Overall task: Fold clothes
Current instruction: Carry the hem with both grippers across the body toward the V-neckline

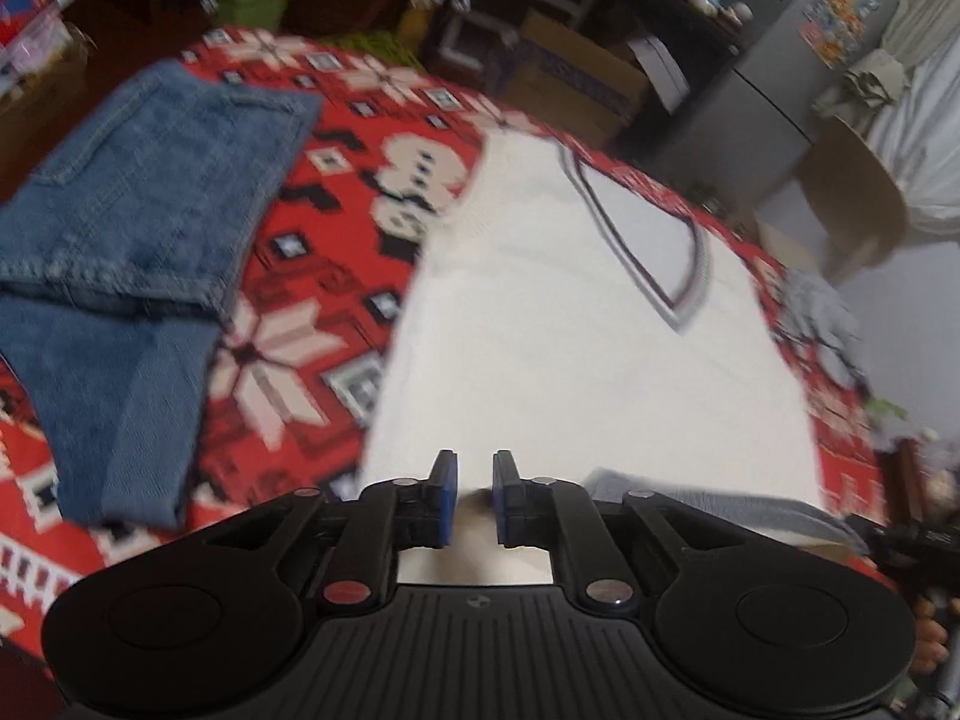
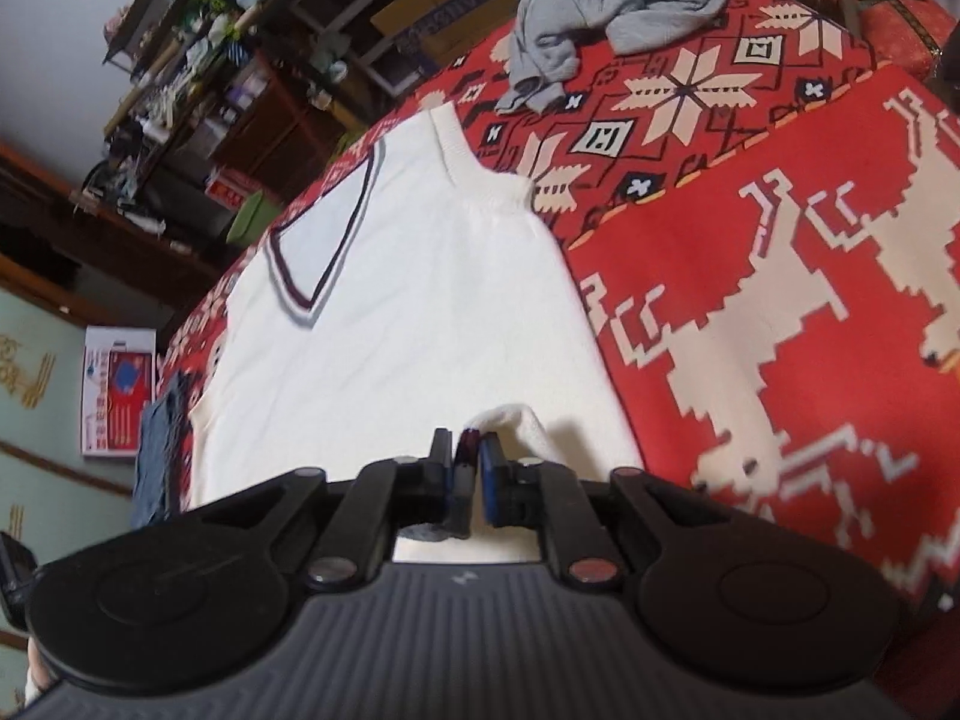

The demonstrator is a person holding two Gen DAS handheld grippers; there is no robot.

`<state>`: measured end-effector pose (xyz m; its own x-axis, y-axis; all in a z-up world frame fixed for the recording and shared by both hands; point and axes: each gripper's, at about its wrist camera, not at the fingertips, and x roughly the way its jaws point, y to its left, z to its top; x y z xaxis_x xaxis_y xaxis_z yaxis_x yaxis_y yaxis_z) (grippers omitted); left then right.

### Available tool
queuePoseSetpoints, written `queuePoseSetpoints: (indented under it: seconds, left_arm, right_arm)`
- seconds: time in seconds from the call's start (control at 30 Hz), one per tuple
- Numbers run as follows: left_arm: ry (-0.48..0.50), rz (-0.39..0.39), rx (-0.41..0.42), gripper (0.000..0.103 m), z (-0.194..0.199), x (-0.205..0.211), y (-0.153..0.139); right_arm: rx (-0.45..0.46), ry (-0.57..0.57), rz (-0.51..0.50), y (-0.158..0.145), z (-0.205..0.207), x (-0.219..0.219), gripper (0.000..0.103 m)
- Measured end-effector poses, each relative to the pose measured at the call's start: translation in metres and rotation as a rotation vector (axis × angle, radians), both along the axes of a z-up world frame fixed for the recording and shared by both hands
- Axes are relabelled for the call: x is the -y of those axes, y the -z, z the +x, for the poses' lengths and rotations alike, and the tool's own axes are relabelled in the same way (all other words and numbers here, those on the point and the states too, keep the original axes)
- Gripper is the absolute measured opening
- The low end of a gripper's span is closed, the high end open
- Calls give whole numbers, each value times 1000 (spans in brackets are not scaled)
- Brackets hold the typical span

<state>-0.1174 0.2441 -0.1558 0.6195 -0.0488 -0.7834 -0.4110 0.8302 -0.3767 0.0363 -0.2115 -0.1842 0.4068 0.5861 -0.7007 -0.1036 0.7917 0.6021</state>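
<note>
On the red blanket (image 2: 750, 330), both tongs (left (image 1: 474, 495), right (image 2: 465, 480)) pinch the white vest's (image 2: 408, 330) hem.

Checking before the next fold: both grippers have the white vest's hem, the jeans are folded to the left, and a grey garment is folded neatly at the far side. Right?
Not quite: the grey garment lies in a crumpled heap, as the right wrist view shows. The rest stands: white vest, jeans, left gripper, right gripper.
</note>
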Motion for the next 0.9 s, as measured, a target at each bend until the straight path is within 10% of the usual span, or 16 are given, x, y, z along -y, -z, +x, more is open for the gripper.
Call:
queuePoseSetpoints:
  seconds: [0.2,0.33,0.6,0.77,0.9]
  left_arm:
    - [-14,87,89,50,-9,6,-7]
    - [52,244,154,73,-14,26,-19]
    - [181,527,199,78,-11,55,-12]
    - [253,526,156,78,0,56,3]
    - [319,527,102,52,10,57,14]
  right_arm:
    - [244,6,-97,-18,-10,-13,67]
    - [387,-80,-177,-40,-15,-17,84]
    - [505,-206,-370,-36,-38,-39,101]
    - [515,-269,-400,-22,-42,-49,101]
    - [522,-313,-424,-12,-45,-58,92]
